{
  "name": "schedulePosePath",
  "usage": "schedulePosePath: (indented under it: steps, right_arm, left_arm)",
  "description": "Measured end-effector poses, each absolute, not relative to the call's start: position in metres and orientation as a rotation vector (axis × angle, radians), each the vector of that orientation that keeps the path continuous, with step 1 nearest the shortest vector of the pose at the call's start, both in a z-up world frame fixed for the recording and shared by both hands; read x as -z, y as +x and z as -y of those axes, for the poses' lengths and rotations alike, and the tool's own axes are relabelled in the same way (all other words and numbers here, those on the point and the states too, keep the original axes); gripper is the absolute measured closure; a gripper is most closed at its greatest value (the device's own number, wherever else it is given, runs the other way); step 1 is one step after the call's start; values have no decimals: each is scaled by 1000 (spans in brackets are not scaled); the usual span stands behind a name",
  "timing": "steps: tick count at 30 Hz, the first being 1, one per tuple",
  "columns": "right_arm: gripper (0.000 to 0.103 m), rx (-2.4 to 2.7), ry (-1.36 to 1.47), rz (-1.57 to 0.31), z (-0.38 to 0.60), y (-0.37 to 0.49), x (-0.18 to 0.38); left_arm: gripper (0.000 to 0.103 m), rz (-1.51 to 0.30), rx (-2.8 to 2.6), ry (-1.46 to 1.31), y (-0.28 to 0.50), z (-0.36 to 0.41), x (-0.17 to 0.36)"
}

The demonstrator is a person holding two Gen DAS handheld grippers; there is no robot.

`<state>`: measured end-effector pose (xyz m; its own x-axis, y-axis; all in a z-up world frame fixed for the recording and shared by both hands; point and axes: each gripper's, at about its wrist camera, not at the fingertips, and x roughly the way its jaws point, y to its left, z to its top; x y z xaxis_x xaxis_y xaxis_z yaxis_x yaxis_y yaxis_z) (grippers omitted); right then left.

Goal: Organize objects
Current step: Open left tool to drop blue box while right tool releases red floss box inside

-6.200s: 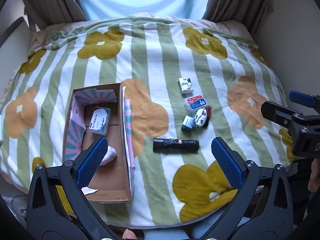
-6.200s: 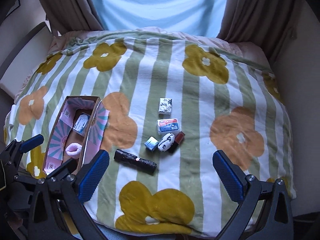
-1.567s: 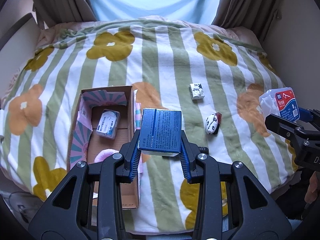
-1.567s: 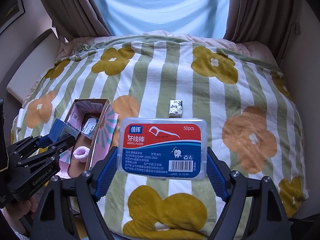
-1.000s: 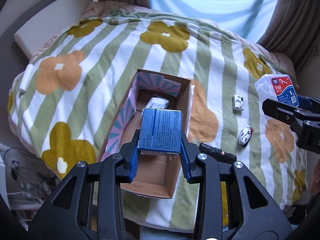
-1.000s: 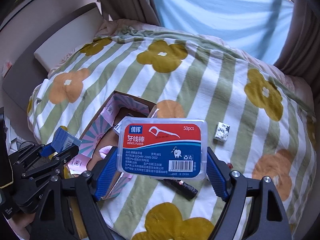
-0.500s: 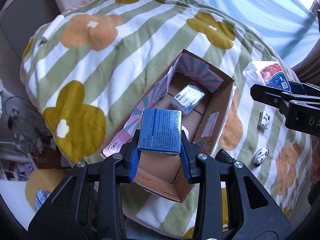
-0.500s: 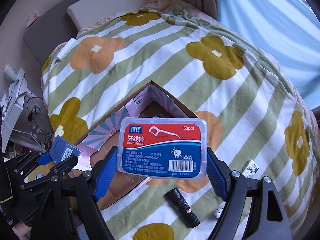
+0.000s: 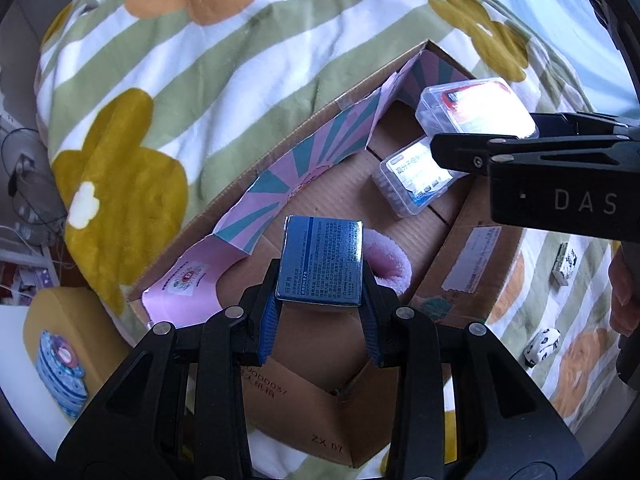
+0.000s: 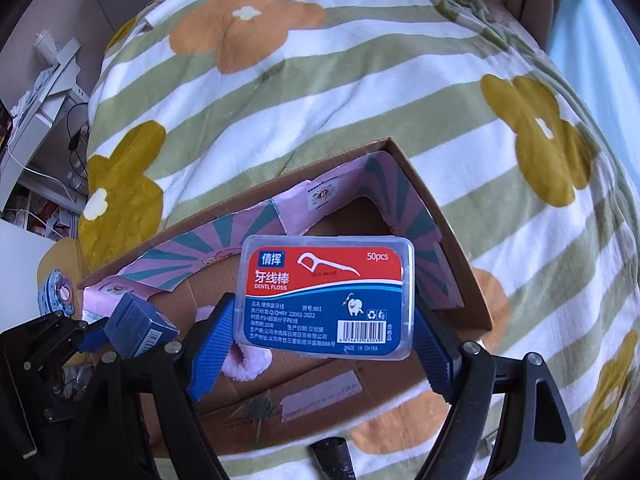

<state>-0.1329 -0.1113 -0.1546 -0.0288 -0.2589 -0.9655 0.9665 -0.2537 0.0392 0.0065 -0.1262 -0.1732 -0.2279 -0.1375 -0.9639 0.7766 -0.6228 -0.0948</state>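
Observation:
My left gripper (image 9: 320, 312) is shut on a small blue carton (image 9: 322, 260) and holds it over the near half of the open cardboard box (image 9: 304, 420). In the right wrist view my right gripper (image 10: 322, 344) is shut on a clear dental floss case (image 10: 326, 296) with a red and blue label, above the same box (image 10: 452, 240). The floss case (image 9: 476, 106) hangs over the box's far end in the left wrist view. Inside the box lie a clear plastic case (image 9: 416, 178) and a pink fluffy item (image 9: 388, 260). The blue carton (image 10: 138, 322) shows at lower left of the right wrist view.
The box lies on a bed with a striped flower blanket (image 9: 192, 80). On the blanket to the right lie a small patterned white packet (image 9: 566, 266) and a black-and-white toy (image 9: 542, 346). A black roll (image 10: 334, 458) lies beside the box. Furniture and cables stand off the bed's left edge (image 10: 48, 92).
Both grippers have come down and rolled, and now sit close over the box, which fills much more of each view. Each still holds its item.

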Motion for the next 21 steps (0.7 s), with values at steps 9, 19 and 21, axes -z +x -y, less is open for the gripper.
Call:
schedulePosePath:
  steps: [9, 19, 21]
  right_arm:
    - [24, 1382, 1197, -977, 142, -133, 201]
    - [24, 1335, 1249, -964, 147, -137, 210]
    - [14, 1334, 1264, -946, 147, -138, 210]
  left_arm:
    - [71, -820, 1858, 1464, -10, 132, 206]
    - [70, -732, 1845, 1486, -11, 125, 198]
    - [67, -711, 1862, 1485, -12, 121, 191]
